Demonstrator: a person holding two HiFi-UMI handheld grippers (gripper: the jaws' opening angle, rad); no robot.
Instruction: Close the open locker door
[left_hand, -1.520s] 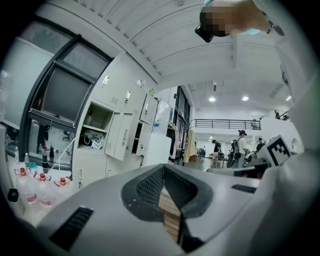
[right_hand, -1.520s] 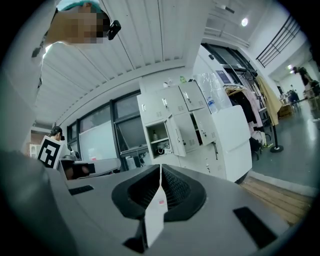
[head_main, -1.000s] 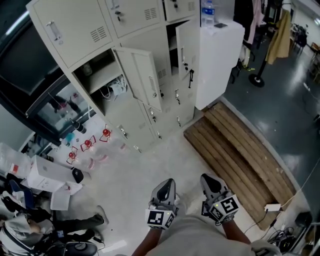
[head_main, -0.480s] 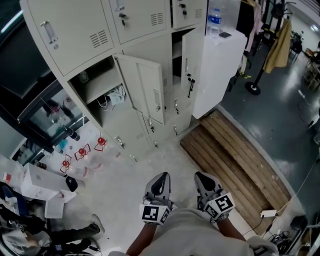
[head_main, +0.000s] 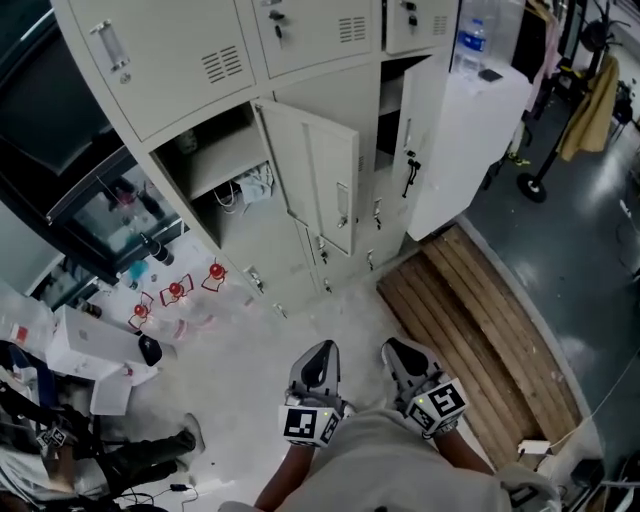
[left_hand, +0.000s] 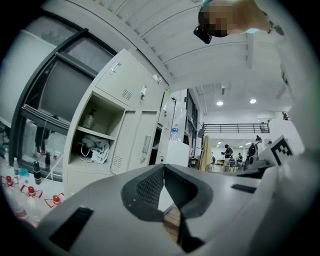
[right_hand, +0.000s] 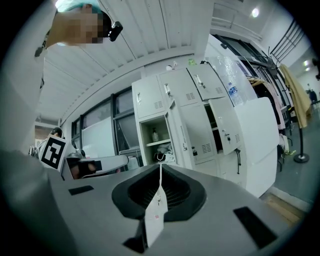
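A bank of beige lockers fills the top of the head view. One middle door stands swung out, baring a compartment with a shelf and white cords. Further right a second door also hangs open. Both grippers are held side by side low in that view, well short of the lockers and pointing at them. My left gripper is shut with nothing in it, and my right gripper is shut and empty too. The left gripper view shows the open door ahead. The bared compartment shows in the right gripper view.
A white cabinet with a water bottle on top stands right of the lockers. A wooden pallet lies on the floor at right. Red-capped bottles and white boxes sit at left, near a person's legs.
The lockers have come nearer and shifted right in the head view as both grippers moved together toward them. Both stay shut.
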